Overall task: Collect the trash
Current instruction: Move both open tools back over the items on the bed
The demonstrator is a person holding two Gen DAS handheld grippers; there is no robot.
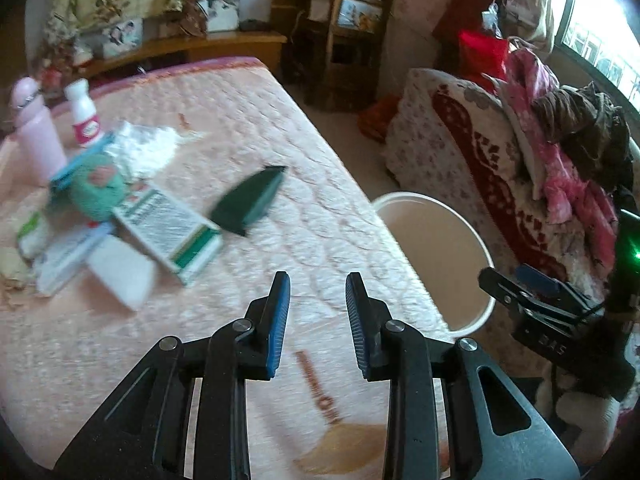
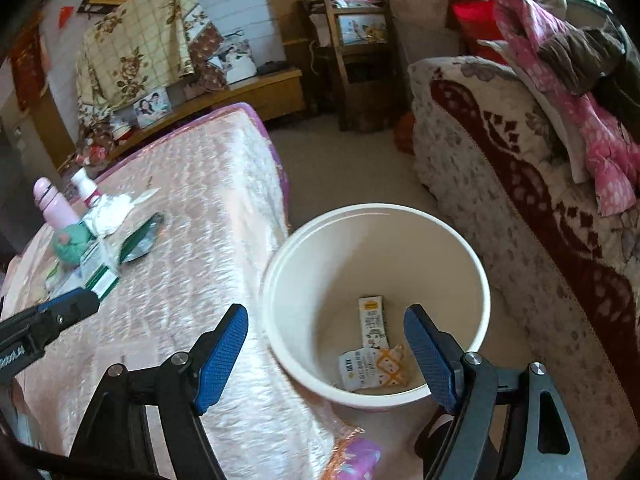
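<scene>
Over the bed (image 1: 280,128), left gripper (image 1: 318,292) jaws slightly parted, nothing between them. Right gripper (image 2: 326,330) spread wide above white bin (image 2: 280,280), empty; two wrappers (image 2: 374,344) lie inside. Green packet (image 1: 250,200) rests on bed.

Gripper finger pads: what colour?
Blue, ribbed, on black fingers. Clearest in the right wrist view on the right gripper pads.

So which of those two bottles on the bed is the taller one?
The all-pink bottle, standing at the far left of the clutter. The shorter one beside it is white with a pink-and-white label.
</scene>
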